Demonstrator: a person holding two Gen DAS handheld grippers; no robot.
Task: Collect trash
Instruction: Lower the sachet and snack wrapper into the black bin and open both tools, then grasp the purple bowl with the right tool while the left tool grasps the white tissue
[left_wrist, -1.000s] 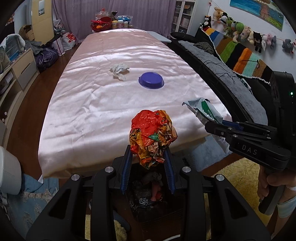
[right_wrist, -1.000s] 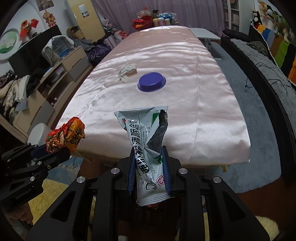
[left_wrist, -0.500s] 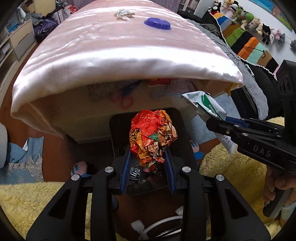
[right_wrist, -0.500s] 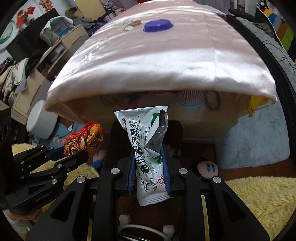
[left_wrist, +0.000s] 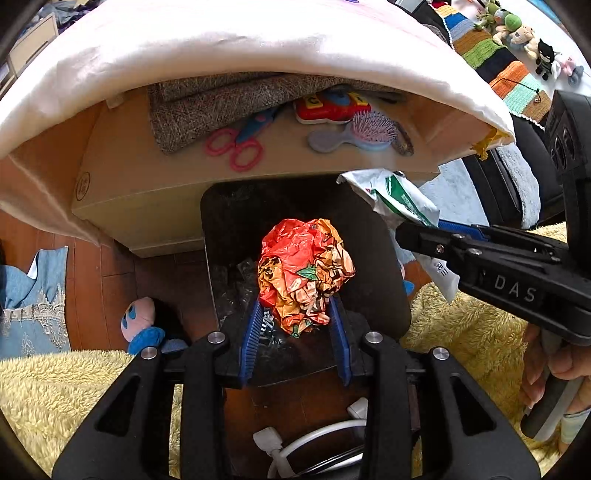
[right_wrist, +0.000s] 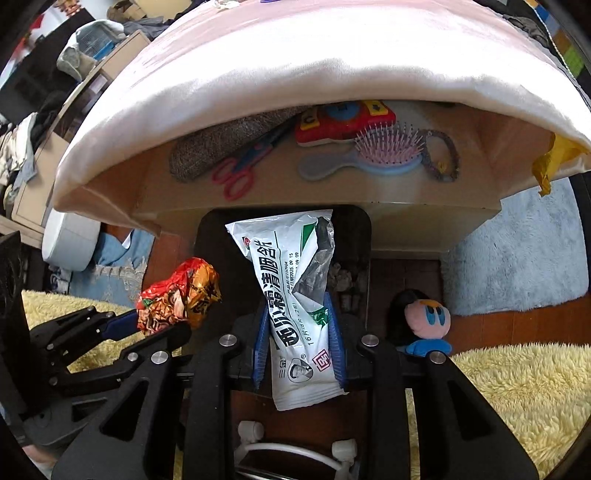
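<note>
My left gripper (left_wrist: 295, 314) is shut on a crumpled orange-red wrapper (left_wrist: 304, 269) and holds it over a black trash bin (left_wrist: 221, 229) on the floor under the table edge. My right gripper (right_wrist: 297, 314) is shut on a white and green packet (right_wrist: 291, 280), also above the bin (right_wrist: 207, 236). The right gripper with its packet (left_wrist: 399, 201) shows at the right of the left wrist view. The left gripper with its wrapper (right_wrist: 177, 295) shows at the left of the right wrist view. Some trash lies inside the bin.
A table with a pink cloth (left_wrist: 221, 37) overhangs a shelf holding pink scissors (left_wrist: 236, 147), a hairbrush (left_wrist: 358, 134) and a red toy (left_wrist: 332, 105). A pink plush (right_wrist: 424, 321) lies beside the bin. Yellow shaggy rug (left_wrist: 55, 387) and white cables (left_wrist: 295, 443) lie below.
Both grippers have dropped from above the table top and tilted down toward the bin under the table edge. Each keeps its hold on its piece of trash.
</note>
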